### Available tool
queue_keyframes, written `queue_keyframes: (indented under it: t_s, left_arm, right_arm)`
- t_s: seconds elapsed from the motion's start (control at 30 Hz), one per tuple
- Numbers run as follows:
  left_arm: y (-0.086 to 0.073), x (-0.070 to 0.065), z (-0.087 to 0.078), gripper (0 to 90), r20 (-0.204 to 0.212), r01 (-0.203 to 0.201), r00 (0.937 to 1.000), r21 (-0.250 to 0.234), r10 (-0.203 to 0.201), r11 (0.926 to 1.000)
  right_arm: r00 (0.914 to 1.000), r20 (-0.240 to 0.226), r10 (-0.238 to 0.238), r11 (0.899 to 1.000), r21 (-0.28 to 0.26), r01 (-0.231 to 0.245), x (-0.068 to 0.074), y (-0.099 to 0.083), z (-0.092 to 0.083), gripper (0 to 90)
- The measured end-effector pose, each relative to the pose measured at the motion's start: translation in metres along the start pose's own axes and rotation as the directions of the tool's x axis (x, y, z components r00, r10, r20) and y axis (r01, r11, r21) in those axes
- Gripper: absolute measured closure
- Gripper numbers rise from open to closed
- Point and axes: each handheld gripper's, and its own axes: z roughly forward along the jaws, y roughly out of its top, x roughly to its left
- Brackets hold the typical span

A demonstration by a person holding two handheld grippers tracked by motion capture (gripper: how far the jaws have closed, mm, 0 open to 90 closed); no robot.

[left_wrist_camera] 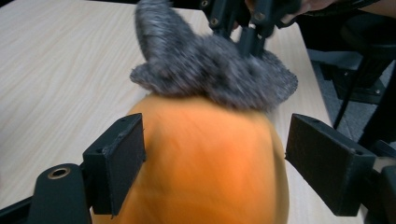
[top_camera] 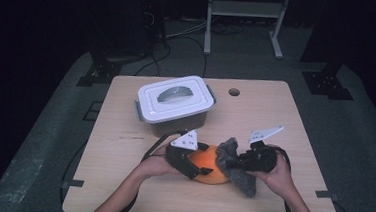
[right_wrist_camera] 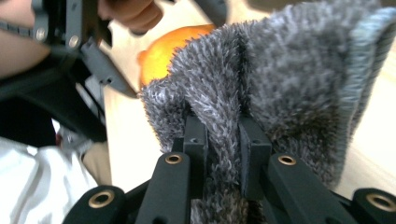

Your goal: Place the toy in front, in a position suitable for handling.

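Wiping at lower centre: grey cloth (top_camera: 236,164) is clamped by right hand-held gripper (right_wrist_camera: 223,140); orange fruit (left_wrist_camera: 205,163), loosely straddled by wide left hand-held gripper (left_wrist_camera: 215,154), could be rolled away.

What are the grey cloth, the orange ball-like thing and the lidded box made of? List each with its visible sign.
Grey cloth: looks like microfibre or chenille, with a fuzzy, matte pile of short tufts.
Orange thing: smooth, matte, evenly coloured skin; possibly foam, rubber or a soft toy fruit, the blur leaves it open.
Lidded box: seemingly moulded plastic, with a white lid of slight sheen, grey side clips and a darker, perhaps see-through body.
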Motion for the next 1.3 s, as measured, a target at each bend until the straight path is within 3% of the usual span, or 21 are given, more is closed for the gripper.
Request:
queue_keyframes:
  t_s: [0.13,0.2,0.4,0.57,0.7,0.9,1.03,1.2,1.3]
  left_arm:
    - [-0.01,-0.003,-0.001,24.1,-0.012,0.024,0.9996,0.024,-0.024,0.9994]
    - [-0.014,-0.004,-0.003,26.0,-0.015,0.03,0.9994,0.021,-0.03,0.9993]
    - [-0.028,-0.009,-0.008,26.2,-0.017,0.043,0.9989,-0.011,-0.043,0.999]
    - [-0.033,-0.013,-0.012,26.1,-0.014,0.037,0.9992,-0.014,-0.037,0.9992]
    - [-0.034,-0.016,-0.014,26.1,-0.024,0.02,0.9995,-0.003,-0.02,0.9998]
    - [-0.034,-0.018,-0.014,25.9,-0.024,0.016,0.9996,-0.001,-0.016,0.9999]
    - [-0.033,-0.018,-0.016,23.3,-0.022,0.007,0.9997,0.012,-0.007,0.9999]
    - [-0.025,-0.018,-0.023,16.4,-0.005,0.023,0.9997,-0.006,-0.023,0.9997]
    - [-0.024,-0.019,-0.021,16.3,-0.033,-0.001,0.9995,0.019,0.002,0.9998]
  right_arm:
    - [0.9955,0.04,-0.086,0.995,0.051,0.084,0.019,0.007,0.007,75.6]
    - [0.9944,0.041,-0.097,0.994,0.053,0.095,0.022,0.006,0.007,75.5]
    - [0.9975,0.042,-0.058,0.997,0.056,0.055,0.012,-0.009,0.0,75.5]
    - [0.999,0.042,0.013,0.996,0.091,-0.017,0.001,-0.028,-0.002,75.4]
    - [0.9977,0.06,0.033,0.993,0.113,-0.039,-0.001,-0.034,-0.006,75.4]
    - [0.999,0.043,-0.009,0.998,0.065,0.006,0.012,-0.018,-0.01,75.7]
    - [0.9988,0.023,-0.044,0.997,0.063,0.042,0.017,-0.006,0.002,75.7]
    - [0.9994,0.014,-0.032,0.998,0.059,0.031,0.014,-0.016,0.005,75.4]
    - [0.9997,0.014,-0.02,0.997,0.071,0.019,0.014,-0.022,0.002,75.2]
